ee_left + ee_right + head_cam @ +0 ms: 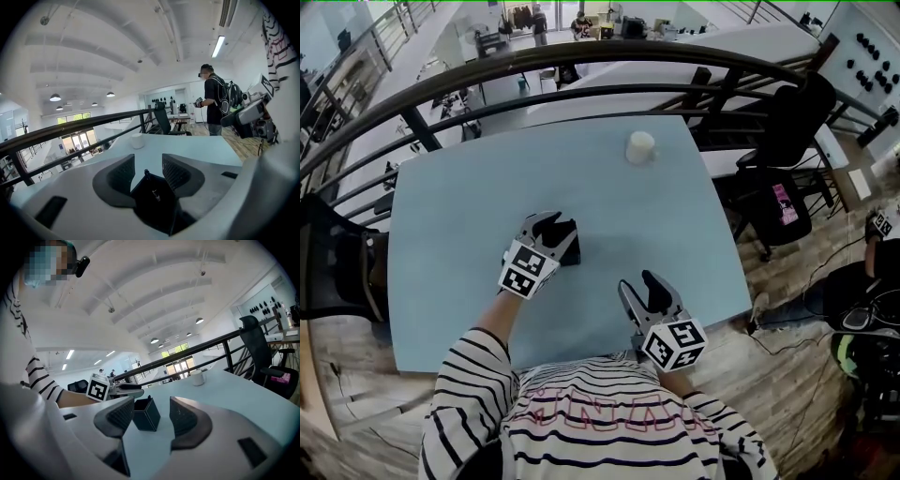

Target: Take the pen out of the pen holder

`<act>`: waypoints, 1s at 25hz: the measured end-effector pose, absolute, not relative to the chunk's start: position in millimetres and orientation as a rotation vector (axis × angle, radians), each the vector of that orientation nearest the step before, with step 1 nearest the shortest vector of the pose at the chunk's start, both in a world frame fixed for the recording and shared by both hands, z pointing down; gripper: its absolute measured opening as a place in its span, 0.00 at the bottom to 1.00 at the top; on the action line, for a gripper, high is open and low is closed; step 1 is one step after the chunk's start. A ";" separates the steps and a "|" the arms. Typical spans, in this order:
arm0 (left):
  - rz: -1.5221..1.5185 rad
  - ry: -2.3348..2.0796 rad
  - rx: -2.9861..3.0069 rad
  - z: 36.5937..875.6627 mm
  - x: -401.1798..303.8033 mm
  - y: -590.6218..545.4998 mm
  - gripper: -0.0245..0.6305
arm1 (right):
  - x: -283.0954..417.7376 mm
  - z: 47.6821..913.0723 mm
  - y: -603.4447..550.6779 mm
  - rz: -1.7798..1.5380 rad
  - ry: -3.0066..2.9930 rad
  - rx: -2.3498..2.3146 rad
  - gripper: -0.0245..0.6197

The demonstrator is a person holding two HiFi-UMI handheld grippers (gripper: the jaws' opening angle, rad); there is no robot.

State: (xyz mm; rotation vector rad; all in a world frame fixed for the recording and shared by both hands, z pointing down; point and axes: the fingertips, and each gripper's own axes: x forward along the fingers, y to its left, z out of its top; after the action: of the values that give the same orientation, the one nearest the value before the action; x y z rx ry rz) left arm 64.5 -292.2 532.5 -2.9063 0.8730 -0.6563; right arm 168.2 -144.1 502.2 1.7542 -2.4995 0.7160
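Near table centre, our left gripper [555,227] hangs spread over the pen holder [570,251], pen [146,173] tip inside. Our right gripper [637,286], at 5 o'clock, is spread and empty. Risk: an off-centre pinch likely tips the unheld holder.

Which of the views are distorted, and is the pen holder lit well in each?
Head view: strong fisheye, the railing bends into an arc; the pen holder is only a dark shape. Left gripper view: round black border, the pen holder's inside is too dark to read. Right gripper view: pen holder sharp and evenly lit.
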 end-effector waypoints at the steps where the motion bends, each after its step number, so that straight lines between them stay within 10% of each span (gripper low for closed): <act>1: -0.688 0.861 -2.905 537.2 65.5 -294.1 0.30 | 169.9 502.4 -144.4 0.716 -2.498 1.755 0.42; 25: -1.206 0.648 -2.991 585.7 79.9 -311.9 0.28 | 185.2 510.3 -139.7 0.785 -2.458 1.859 0.40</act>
State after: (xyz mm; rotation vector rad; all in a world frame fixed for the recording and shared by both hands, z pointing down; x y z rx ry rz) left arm 79.9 -311.9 585.7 -2.9908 0.6478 -1.2064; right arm 185.2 -139.7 510.3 1.8591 -2.4578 0.7850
